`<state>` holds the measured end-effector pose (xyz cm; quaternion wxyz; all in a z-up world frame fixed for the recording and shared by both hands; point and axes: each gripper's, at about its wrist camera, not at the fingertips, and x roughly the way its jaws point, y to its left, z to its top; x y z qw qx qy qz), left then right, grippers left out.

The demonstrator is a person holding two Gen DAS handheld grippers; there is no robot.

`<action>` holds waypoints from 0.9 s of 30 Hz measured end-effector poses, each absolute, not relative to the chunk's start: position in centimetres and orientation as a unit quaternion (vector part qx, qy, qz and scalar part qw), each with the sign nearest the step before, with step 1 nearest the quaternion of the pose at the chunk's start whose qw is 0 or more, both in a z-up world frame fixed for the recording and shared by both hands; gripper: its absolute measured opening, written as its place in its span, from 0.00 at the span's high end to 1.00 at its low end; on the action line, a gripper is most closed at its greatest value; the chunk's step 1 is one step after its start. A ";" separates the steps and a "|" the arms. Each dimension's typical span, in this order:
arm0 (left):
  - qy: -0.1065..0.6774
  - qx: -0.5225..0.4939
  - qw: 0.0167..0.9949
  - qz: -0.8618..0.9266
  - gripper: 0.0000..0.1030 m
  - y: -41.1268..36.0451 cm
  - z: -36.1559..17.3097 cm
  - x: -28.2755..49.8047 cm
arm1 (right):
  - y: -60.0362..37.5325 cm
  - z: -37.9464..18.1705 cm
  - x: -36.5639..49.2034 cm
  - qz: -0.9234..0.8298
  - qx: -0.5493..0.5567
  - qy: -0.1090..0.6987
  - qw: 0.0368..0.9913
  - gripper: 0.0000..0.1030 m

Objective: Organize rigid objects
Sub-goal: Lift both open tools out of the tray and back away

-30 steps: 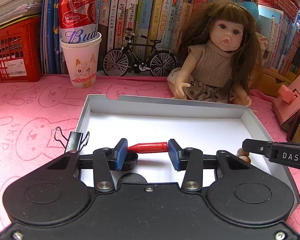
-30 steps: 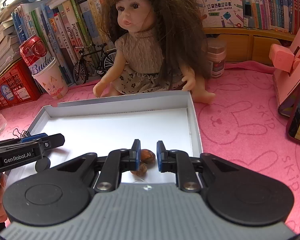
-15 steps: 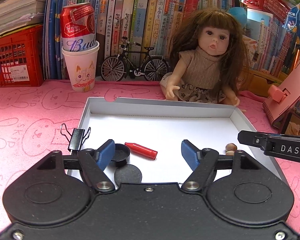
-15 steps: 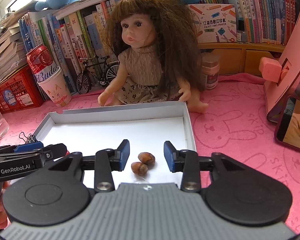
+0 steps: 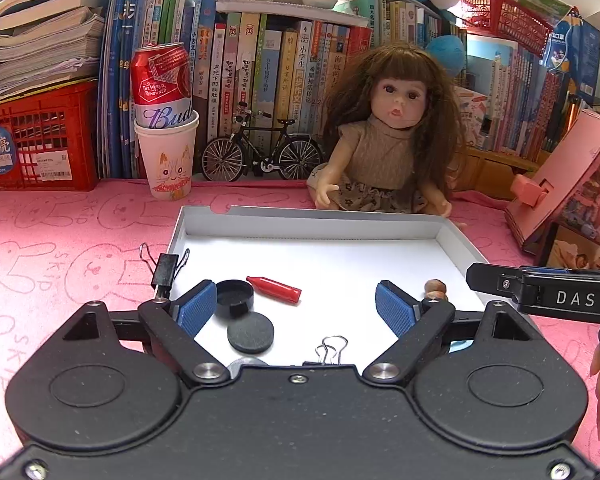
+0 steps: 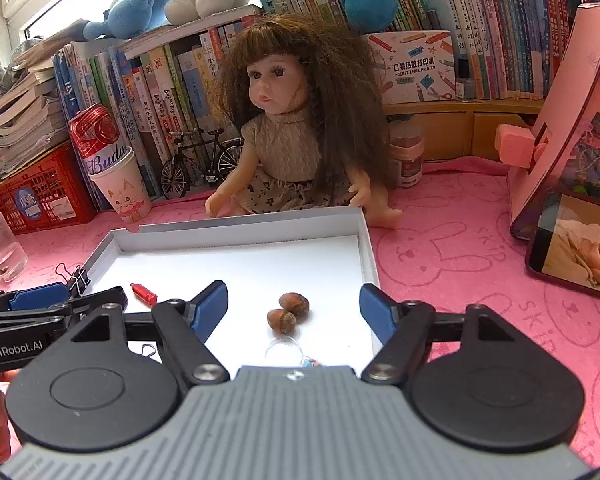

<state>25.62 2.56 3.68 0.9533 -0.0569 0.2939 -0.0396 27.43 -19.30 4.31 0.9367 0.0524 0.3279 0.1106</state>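
A white shallow box [image 5: 312,216] [image 6: 252,222] lies on the pink mat. In it lie a red cap-like piece [image 5: 274,289] [image 6: 144,293], a black round cup [image 5: 234,298], a black disc [image 5: 250,334], a small binder clip [image 5: 331,350] and two hazelnuts [image 6: 288,313], one showing in the left wrist view [image 5: 434,289]. My left gripper [image 5: 296,308] is open and empty above the box's near left part. My right gripper [image 6: 294,310] is open and empty above the hazelnuts. A clear ring [image 6: 284,350] lies near the box's front edge.
A black binder clip [image 5: 165,268] [image 6: 74,276] sits on the mat at the box's left wall. A doll [image 5: 388,148], a model bicycle [image 5: 260,152], a paper cup holding a can [image 5: 166,152], a red crate [image 5: 36,140], a glass [image 6: 0,248], a pink stand [image 5: 568,176] and a phone [image 6: 576,248] surround the box.
Both grippers opened and drew back. The left let go of the red piece, which now lies in the box. The right let go of a hazelnut beside the other one.
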 end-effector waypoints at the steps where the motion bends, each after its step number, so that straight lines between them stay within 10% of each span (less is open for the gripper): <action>1: 0.292 -0.055 0.954 -0.040 0.17 2.5 3.8 25.2 | -19.3 4.4 27.0 0.111 0.050 0.324 0.938 0.18; 27: 0.280 -0.032 0.959 -0.029 0.15 0.7 2.5 14.2 | -19.6 3.3 17.4 0.078 0.015 0.303 0.950 0.06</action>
